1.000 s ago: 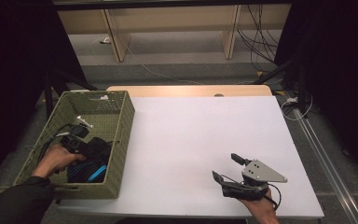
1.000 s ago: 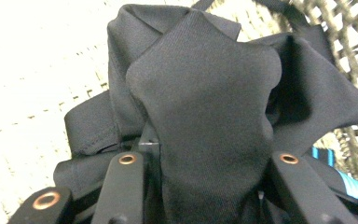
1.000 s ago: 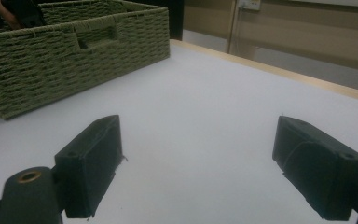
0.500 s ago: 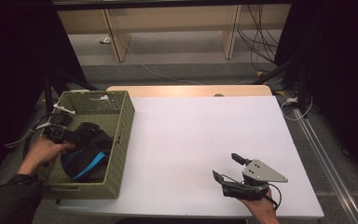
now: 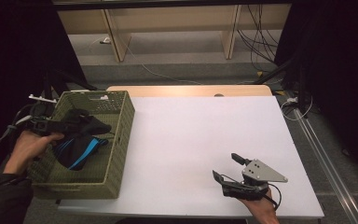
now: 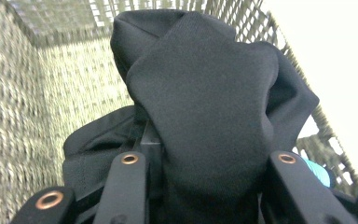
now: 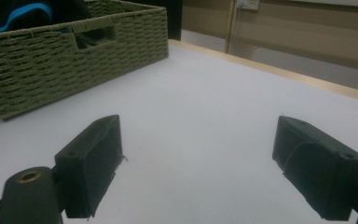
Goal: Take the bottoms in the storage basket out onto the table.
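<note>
A green woven basket [image 5: 121,135] stands at the table's left edge. My left gripper [image 5: 77,122] hangs over its inside, shut on a black garment with blue stripes [image 5: 81,147]. The cloth bunches up between the jaws and droops down into the basket. In the left gripper view the black garment [image 6: 205,93] bulges over my left gripper [image 6: 205,168], with the basket wall [image 6: 51,93] behind it. My right gripper [image 5: 225,165] rests near the table's front right, open with nothing between its jaws. The right gripper view has my right gripper [image 7: 200,158] facing the basket [image 7: 74,60] across bare tabletop.
The white tabletop [image 5: 200,126] spreads between the basket and the right gripper. A wooden strip [image 5: 191,90] runs along the table's far edge. Shelf legs [image 5: 112,42] and loose cables [image 5: 261,42] lie on the floor beyond it.
My left hand has risen and drawn back toward the basket's left wall, lifting the black garment off the basket floor. The right gripper has stayed put.
</note>
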Motion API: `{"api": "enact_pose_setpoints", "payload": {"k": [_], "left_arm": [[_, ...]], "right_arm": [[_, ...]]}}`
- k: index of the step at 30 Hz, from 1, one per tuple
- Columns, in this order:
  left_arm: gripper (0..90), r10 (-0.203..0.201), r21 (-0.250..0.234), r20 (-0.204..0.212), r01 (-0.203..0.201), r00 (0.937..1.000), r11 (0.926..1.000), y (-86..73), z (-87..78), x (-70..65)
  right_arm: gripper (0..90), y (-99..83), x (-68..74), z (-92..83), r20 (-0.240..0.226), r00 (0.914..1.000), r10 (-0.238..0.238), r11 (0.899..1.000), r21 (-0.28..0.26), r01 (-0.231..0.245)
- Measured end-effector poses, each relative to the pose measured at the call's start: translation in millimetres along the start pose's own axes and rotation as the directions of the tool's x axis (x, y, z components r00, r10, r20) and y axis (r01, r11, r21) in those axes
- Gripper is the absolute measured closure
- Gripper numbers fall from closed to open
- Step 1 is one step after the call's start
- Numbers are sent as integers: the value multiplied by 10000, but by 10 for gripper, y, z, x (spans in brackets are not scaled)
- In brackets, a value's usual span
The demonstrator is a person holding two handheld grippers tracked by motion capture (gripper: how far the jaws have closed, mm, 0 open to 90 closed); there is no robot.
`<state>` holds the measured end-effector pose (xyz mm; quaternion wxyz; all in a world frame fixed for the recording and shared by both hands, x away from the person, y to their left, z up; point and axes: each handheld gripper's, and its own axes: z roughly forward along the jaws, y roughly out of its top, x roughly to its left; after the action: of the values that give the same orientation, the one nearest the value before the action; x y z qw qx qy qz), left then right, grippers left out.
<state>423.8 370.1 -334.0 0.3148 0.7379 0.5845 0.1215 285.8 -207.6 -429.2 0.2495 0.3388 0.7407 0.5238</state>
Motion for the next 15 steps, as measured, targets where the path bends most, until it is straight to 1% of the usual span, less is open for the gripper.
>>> {"api": "enact_pose_setpoints", "payload": {"k": [1,3,4,5,6,8,12,13,15], "left_arm": [[633,0,0,0,0,10000,10000,0,0,0],[633,-1,-195,4,1,10000,9998,18,-34,-14],[633,-18,-404,134,23,9999,9992,35,-66,-24],[632,-48,-511,200,59,9998,9987,43,-81,-29],[633,-48,-511,200,59,9998,9987,43,-81,-29],[633,-78,-711,236,95,9997,9974,60,-109,-39],[633,-109,-1226,242,138,9996,9924,88,-176,-70],[633,-109,-1226,242,138,9996,9924,88,-176,-70],[633,-136,-1446,303,179,9994,9893,95,-202,-83]], "right_arm": [[168,0,0,0,2,10000,-3,10000,-1,3],[168,0,0,0,-4,10000,-6,10000,2,6],[168,0,0,0,-3,10000,-4,10000,6,4],[168,0,0,0,1,10000,-3,10000,4,3],[168,0,-1,-1,4,10000,-13,10000,-1,13],[168,-2,0,6,-11,10000,10,10000,-93,-10],[168,-1,0,5,-10,10000,14,10000,-84,-14],[168,-1,0,5,-10,10000,14,10000,-84,-14],[168,0,-1,1,2,10000,-5,10000,-18,5]]}}
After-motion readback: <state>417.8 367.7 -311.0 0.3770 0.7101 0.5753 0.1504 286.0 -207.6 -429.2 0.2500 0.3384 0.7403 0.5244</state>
